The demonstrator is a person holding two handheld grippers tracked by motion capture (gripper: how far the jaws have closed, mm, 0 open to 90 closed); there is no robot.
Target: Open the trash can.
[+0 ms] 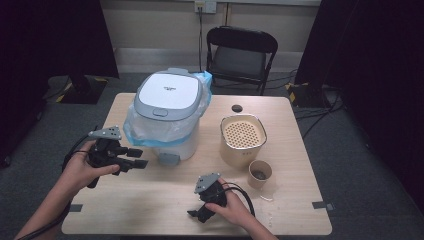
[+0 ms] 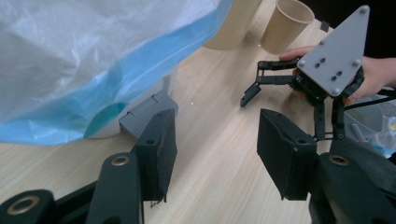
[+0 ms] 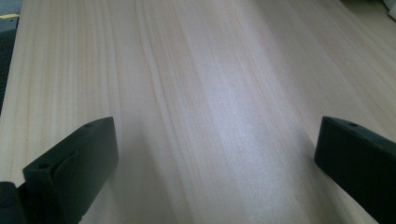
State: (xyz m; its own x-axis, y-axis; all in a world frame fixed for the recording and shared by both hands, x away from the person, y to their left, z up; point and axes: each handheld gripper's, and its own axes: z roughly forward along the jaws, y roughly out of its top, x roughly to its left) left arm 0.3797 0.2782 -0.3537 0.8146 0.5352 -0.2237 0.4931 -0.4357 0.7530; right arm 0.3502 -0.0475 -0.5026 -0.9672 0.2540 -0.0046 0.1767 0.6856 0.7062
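Note:
A white pedal bin (image 1: 170, 135) with a grey lid (image 1: 167, 95) and a blue-and-white bag liner (image 1: 145, 131) stands at the table's middle left. My left gripper (image 1: 138, 157) hangs open just left of the bin's grey pedal (image 1: 169, 159), jaws pointing at it. In the left gripper view the pedal (image 2: 147, 109) lies just beyond the open left gripper (image 2: 215, 149), under the bag liner (image 2: 93, 60). My right gripper (image 1: 198, 216) is held low near the front edge. In its own view the right gripper (image 3: 215, 154) is wide open over bare wood.
A beige canister with a perforated lid (image 1: 243, 134) stands right of the bin. A paper cup (image 1: 260, 173) sits just in front of it. A small black disc (image 1: 237, 108) lies farther back. A black folding chair (image 1: 240, 57) stands behind the wooden table (image 1: 150, 200).

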